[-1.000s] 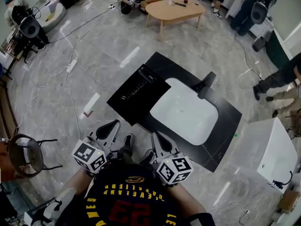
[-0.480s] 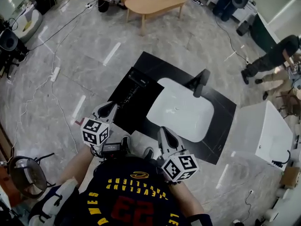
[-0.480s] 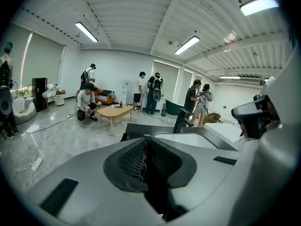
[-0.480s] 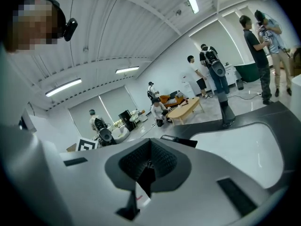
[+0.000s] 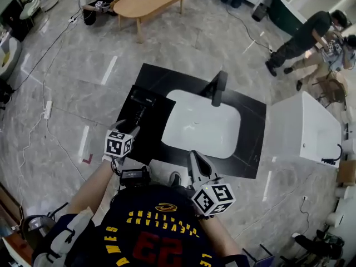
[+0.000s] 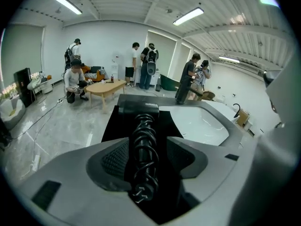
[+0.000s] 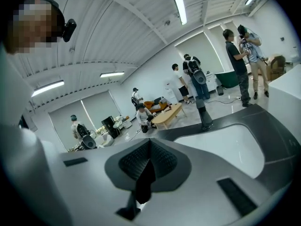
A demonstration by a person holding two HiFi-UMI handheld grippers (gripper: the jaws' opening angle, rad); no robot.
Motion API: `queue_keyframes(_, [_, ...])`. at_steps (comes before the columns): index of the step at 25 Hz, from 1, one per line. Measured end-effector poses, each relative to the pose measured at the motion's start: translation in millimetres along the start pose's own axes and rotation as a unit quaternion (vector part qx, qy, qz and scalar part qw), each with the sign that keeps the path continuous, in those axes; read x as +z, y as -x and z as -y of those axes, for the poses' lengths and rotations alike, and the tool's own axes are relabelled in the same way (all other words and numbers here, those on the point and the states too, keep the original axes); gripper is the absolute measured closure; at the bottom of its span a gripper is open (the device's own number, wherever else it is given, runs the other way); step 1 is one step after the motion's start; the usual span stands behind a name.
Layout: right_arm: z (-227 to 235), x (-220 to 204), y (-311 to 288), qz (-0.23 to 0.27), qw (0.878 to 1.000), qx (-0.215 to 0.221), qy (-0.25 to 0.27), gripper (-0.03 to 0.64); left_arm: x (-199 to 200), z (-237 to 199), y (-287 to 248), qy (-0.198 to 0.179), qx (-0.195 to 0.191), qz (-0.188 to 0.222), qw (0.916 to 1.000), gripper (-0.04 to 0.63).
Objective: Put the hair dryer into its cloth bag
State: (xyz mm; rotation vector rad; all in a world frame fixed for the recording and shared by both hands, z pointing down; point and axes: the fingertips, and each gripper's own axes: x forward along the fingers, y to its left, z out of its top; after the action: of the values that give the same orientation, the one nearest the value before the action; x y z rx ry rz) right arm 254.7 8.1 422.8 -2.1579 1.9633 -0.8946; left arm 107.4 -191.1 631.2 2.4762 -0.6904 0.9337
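A black hair dryer (image 5: 142, 103) with its cord wound round the handle lies on the black cloth bag (image 5: 158, 128), at the left end of a black counter. My left gripper (image 5: 132, 128) reaches down over the dryer's handle end. In the left gripper view its jaws are opening, one on each side of the coiled handle (image 6: 143, 135), with the plug (image 6: 138, 192) nearest and the pads off it. My right gripper (image 5: 194, 156) hovers at the counter's near edge, shut with nothing in it (image 7: 150, 161).
A white sink basin (image 5: 203, 124) with a black faucet (image 5: 217, 88) fills the middle of the counter (image 5: 253, 135). A white box unit (image 5: 303, 129) stands to the right. A wooden table (image 5: 150, 1), several people and floor cables lie beyond.
My left gripper has moved forward and down from beside my body to the hair dryer's handle, and its jaws have opened. The right gripper has shifted slightly and stays shut.
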Motion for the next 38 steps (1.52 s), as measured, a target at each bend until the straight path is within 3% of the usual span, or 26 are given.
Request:
queue_keyframes(7, [16.1, -6.9, 19.6, 0.009, 0.998, -0.050, -0.022, 0.609, -13.9, -10.2, -45.2, 0.013, -0.005, -0.065, 0.9978, 0.347])
queue_keyframes(19, [23.6, -23.9, 33.2, 0.006, 0.997, -0.071, -0.036, 0.609, -26.9, -8.1, -69.0, -0.059, 0.014, -0.146, 0.9874, 0.347])
queue_keyframes(23, [22.8, -24.6, 34.7, 0.003, 0.997, -0.064, -0.035, 0.609, -24.1, -9.1, -67.0, -0.043, 0.016, -0.146, 0.9883, 0.354])
queue_keyframes(27, [23.4, -24.7, 37.6, 0.000, 0.998, -0.059, -0.032, 0.609, -23.9, -8.8, -55.2, -0.054, 0.009, -0.141, 0.9885, 0.363])
queue_keyframes(33, [24.5, -21.0, 32.7, -0.007, 0.999, -0.037, -0.023, 0.609, -32.0, 4.4, -11.4, -0.056, -0.010, -0.097, 0.9937, 0.364])
queue_keyframes(38, [6.2, -32.4, -3.7, -0.050, 0.996, 0.039, 0.055, 0.609, -40.5, 14.5, 43.8, -0.030, -0.024, -0.053, 0.9978, 0.364])
